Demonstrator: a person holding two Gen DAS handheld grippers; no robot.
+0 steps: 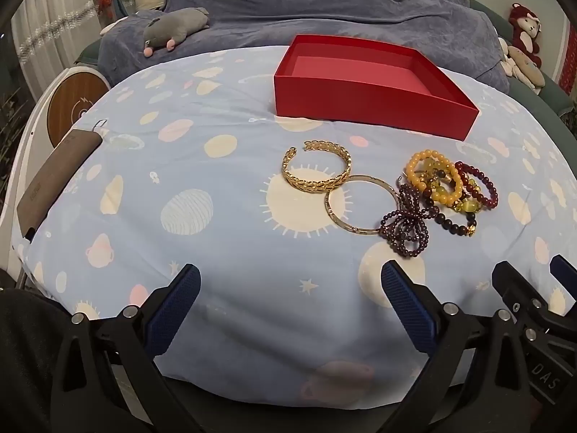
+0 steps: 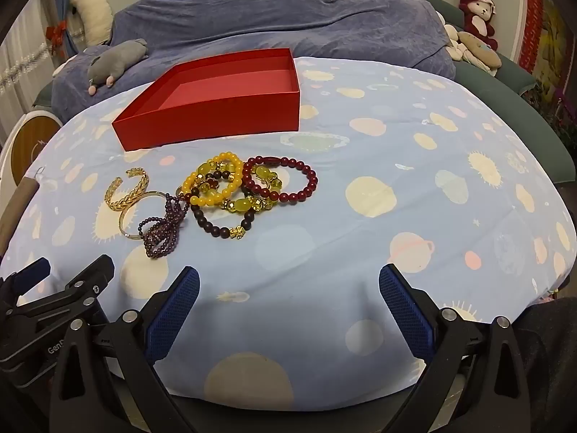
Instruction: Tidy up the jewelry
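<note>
Waiting low in the frame, the left claw (image 1: 290, 306) is wide open and holds nothing, and the right claw (image 2: 288, 306) is wide open and empty too. All the jewelry lies on the sheet (image 1: 216, 216), none of it in the red box (image 1: 371, 101) yet, so the job looks like it is just at the start. In the left view the box sits in the upper middle, and the jewelry is right of the middle, just below it. The gold cuff (image 1: 317, 169) touches the thin ring (image 1: 362, 204). Beside the ring is a heap: purple beads (image 1: 407, 223), yellow beads (image 1: 434, 180), dark beads (image 1: 450, 216) and red beads (image 1: 478, 186), all piled on each other. That heap is the tricky part. If a claw grabs one string, I think others could hook on and come up too, then drop off on the way to the box. Round beads may also slip out of the pads. The thin ring lies flat on soft cloth, so a claw might pinch the sheet with it and tug everything along. The cuff looks like the easy first pick, because its far side stands clear of the rest. There is lots of open sheet in the lower middle of both views and on the right side of the right view, so both claws have room to move. The box wall nearest the jewelry stands up, so things must be lifted over it. The two claws are close side by side and could bump.
</note>
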